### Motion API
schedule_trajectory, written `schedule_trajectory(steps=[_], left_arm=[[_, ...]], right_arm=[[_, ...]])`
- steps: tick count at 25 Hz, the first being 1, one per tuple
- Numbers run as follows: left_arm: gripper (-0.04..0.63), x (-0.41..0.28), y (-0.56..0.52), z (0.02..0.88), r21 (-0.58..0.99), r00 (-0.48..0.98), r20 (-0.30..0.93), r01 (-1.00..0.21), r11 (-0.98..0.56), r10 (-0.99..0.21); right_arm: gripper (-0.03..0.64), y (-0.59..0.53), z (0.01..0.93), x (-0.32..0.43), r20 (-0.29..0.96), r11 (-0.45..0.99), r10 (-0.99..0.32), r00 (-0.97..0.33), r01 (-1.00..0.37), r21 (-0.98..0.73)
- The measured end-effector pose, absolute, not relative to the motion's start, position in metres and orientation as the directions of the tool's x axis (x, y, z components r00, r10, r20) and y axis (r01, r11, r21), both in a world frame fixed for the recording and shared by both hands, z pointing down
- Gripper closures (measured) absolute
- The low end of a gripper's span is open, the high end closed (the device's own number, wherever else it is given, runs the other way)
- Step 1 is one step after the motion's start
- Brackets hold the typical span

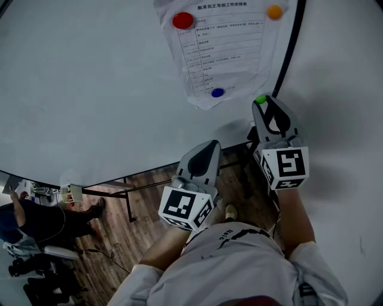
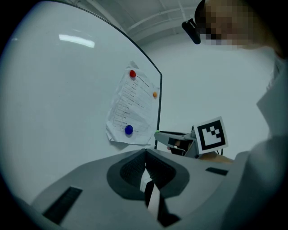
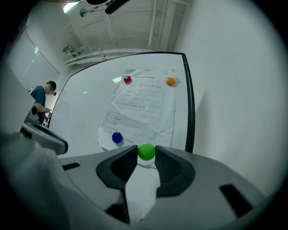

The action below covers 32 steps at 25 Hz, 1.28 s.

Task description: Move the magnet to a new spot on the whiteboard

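1. Right gripper [image 1: 261, 103]: we see its jaws clamped on the green magnet [image 3: 146, 152], which sits at the very tips, pinched from both sides.
2. The magnet lies just beside the lower right corner of the paper sheet [image 1: 227, 54] and close to the black frame [image 1: 293, 42] of the whiteboard [image 1: 90, 89]. We cannot tell whether it touches the board.
3. With so shallow a grip, we judge it best to pull straight off the surface, carry slowly, and set the magnet flat on bare board before parting the jaws.
4. We should keep clear of the blue magnet [image 1: 218, 92], red magnet [image 1: 182, 20] and orange magnet [image 1: 274, 11], which pin the sheet.
5. Left gripper [image 2: 145, 155]: jaws pressed together on nothing, held low and well apart from the work.
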<state>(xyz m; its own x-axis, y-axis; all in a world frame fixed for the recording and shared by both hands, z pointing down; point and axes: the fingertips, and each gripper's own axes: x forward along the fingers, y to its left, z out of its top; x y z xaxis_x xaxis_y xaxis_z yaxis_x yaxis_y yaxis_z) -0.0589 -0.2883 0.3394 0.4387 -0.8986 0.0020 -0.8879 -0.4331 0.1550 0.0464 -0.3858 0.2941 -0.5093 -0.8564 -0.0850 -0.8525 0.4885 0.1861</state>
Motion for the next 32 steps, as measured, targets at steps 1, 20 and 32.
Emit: schedule_trajectory(steps=[1, 20, 32], left_arm=[[0.584, -0.06, -0.285, 0.339, 0.155, 0.443, 0.002, -0.886, -0.438, -0.896], [0.584, -0.074, -0.191, 0.338, 0.148, 0.535, -0.014, -0.834, -0.531, -0.845], [0.584, -0.075, -0.137, 0.329, 0.129, 0.562, -0.044, -0.817, -0.562, -0.826]], right_arm=[[0.488, -0.381, 0.294, 0.045, -0.083, 0.486, -0.858, -0.507, -0.854, 0.184], [0.488, -0.265, 0.294, 0.034, -0.095, 0.448, -0.884, -0.458, -0.887, 0.108], [0.488, -0.208, 0.288, 0.025, -0.113, 0.448, -0.882, -0.457, -0.889, 0.097]])
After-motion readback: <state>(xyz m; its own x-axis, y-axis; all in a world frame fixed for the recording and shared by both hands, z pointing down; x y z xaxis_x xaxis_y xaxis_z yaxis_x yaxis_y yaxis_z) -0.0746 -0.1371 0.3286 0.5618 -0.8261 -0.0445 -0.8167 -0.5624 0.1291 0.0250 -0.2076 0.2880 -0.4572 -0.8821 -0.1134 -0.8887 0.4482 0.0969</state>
